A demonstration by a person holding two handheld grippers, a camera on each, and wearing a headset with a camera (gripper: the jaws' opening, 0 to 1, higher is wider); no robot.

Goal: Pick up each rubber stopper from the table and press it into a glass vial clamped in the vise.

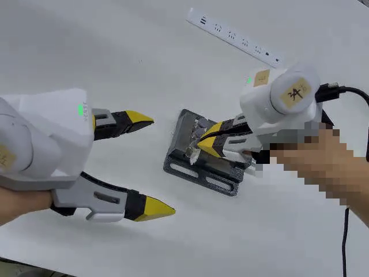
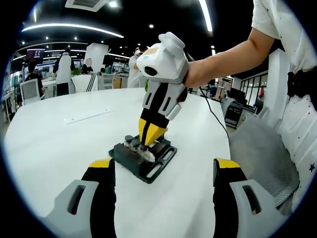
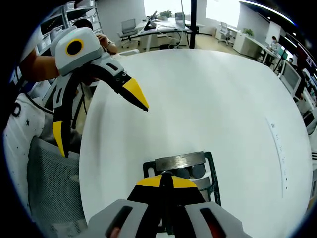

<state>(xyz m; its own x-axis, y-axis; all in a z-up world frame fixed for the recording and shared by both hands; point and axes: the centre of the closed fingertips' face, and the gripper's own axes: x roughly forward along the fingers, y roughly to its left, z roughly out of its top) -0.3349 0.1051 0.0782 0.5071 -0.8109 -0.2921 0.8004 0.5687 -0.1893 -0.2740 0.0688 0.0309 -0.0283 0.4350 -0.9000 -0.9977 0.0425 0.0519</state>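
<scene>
Presently right claw (image 1: 203, 145) closed at vise (image 1: 199, 173), left claw (image 1: 161, 165) spread wide.

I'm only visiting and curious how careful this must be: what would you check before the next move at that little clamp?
1. Vise flat on the table: ok.
2. Right gripper over the vise, jaws shut: ok.
3. Stopper pinched at its tips: cannot tell.
4. Left gripper open, apart from the vise: ok.
5. Grey stoppers in the vise pressed fully home: cannot tell.
</scene>
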